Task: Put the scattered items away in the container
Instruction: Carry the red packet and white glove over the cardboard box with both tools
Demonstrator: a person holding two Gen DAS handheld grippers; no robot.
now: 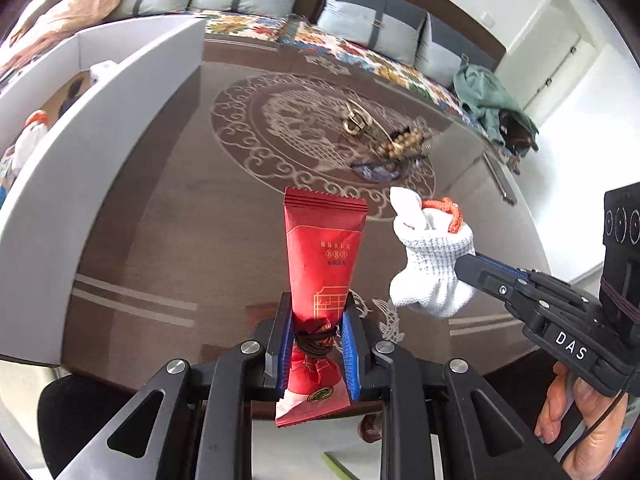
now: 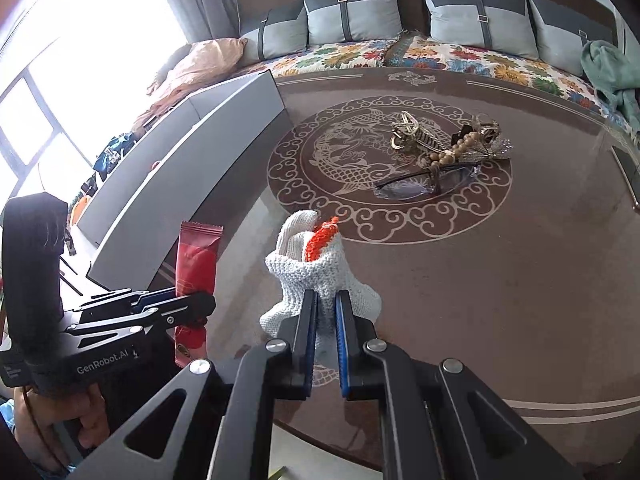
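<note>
My left gripper (image 1: 316,308) is shut on a red snack packet (image 1: 324,252), held upright above the brown table; it also shows in the right wrist view (image 2: 196,260). My right gripper (image 2: 325,300) is shut on a white knitted glove with an orange cuff (image 2: 316,264), held above the table; the glove also shows in the left wrist view (image 1: 432,268). The grey open box (image 1: 100,120) stands at the left, with several items inside. On the table lie a gold hair clip (image 2: 412,132), a wooden bead string (image 2: 460,150) and glasses (image 2: 424,184).
A sofa with grey cushions (image 2: 352,12) and a flowered cover runs behind the table. A green cloth (image 2: 612,76) lies at the sofa's right end. The table (image 2: 500,280) has a round fish pattern in its middle.
</note>
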